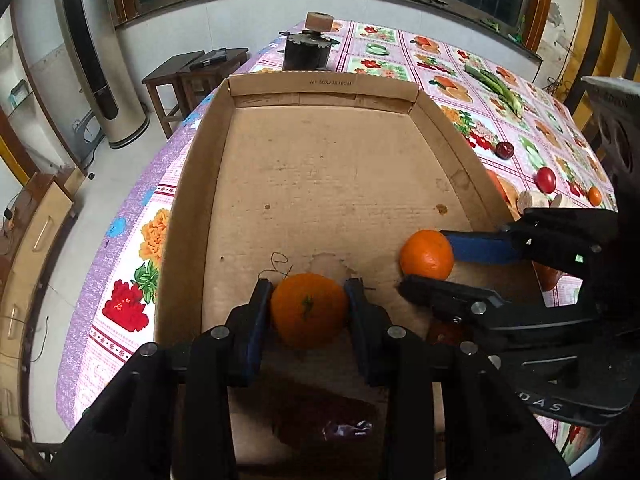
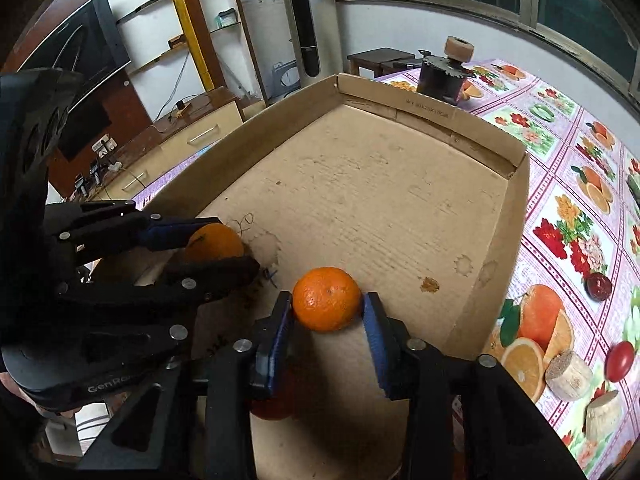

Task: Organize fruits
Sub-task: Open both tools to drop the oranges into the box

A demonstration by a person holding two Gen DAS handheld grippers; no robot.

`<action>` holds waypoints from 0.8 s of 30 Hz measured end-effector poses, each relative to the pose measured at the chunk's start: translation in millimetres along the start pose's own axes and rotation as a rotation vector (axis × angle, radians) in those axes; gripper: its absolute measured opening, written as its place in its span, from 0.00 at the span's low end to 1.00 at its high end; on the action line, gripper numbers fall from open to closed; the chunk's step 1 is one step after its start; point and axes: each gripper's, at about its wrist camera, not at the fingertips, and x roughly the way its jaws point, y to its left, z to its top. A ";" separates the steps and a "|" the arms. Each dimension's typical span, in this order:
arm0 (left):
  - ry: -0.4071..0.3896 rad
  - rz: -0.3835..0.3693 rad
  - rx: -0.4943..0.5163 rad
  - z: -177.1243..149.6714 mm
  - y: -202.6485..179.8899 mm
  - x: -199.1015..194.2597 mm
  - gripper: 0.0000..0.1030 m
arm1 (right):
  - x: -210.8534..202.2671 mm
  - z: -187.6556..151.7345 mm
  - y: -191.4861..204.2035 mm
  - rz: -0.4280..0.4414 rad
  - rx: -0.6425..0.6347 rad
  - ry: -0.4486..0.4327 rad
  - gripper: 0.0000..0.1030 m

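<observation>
A shallow cardboard box (image 1: 320, 92) lies on the flowered tablecloth, and both grippers reach into its near end. My left gripper (image 1: 309, 286) is shut on an orange (image 1: 308, 312) with a green stem mark, both blue pads against its sides just above the box floor. In the right wrist view the same orange (image 2: 216, 242) sits in the left gripper (image 2: 234, 244). My right gripper (image 2: 327, 298) straddles a second orange (image 2: 326, 300) that rests on the box floor (image 2: 380, 200). Its left pad is close and a small gap shows at its right pad. The right gripper (image 1: 424, 262) also appears at the box's right side.
Right of the box, on the tablecloth (image 2: 560, 140), lie two red fruits (image 1: 505, 149) (image 1: 546, 180), a small orange (image 1: 595, 196) and pale wooden blocks (image 2: 568, 372). A dark can (image 1: 306, 50) stands behind the box. A reddish fruit (image 2: 272, 404) sits under the right gripper.
</observation>
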 end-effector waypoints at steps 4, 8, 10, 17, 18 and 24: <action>-0.016 -0.002 -0.006 0.0 0.4 -9.3 0.44 | -14.0 -2.9 -3.4 0.010 0.011 -0.028 0.47; -0.049 -0.004 -0.002 0.1 -2.6 -25.6 0.46 | -38.1 -8.8 -6.4 0.033 0.040 -0.075 0.47; -0.061 -0.006 0.000 0.4 -4.9 -31.1 0.46 | -51.0 -14.2 -9.4 0.047 0.063 -0.100 0.47; -0.082 -0.037 0.019 -0.6 -23.2 -47.9 0.46 | -87.4 -41.8 -27.5 0.036 0.131 -0.147 0.48; -0.086 -0.043 0.025 -0.7 -27.8 -50.2 0.46 | -92.5 -46.3 -29.6 0.030 0.141 -0.151 0.48; -0.095 -0.098 0.069 -1.0 -56.6 -60.6 0.46 | -117.4 -77.0 -54.1 -0.010 0.202 -0.163 0.49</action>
